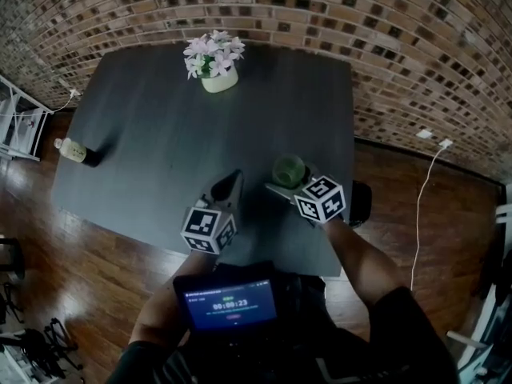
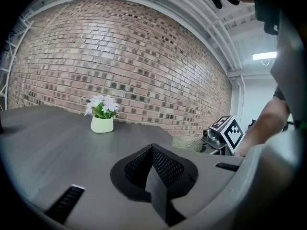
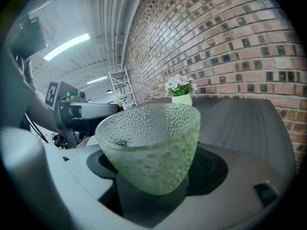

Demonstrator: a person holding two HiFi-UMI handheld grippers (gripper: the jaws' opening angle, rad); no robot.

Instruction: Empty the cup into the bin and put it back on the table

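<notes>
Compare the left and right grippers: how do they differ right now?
Jaws: the left gripper's are closed together, while the right gripper's stand wide apart.
Load: the left gripper is empty, while the right gripper clamps the green dimpled cup.
Shared: both are above the near edge of the table and point toward the flower pot.

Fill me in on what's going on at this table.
A person stands at a dark grey table with a handheld gripper in each hand. The right gripper is closed on a pale green dimpled glass cup, held upright over the table's near side. The left gripper is beside it with its jaws together and nothing in them. A cream pot of white flowers sits at the far edge, and a bottle lies near the left edge.
</notes>
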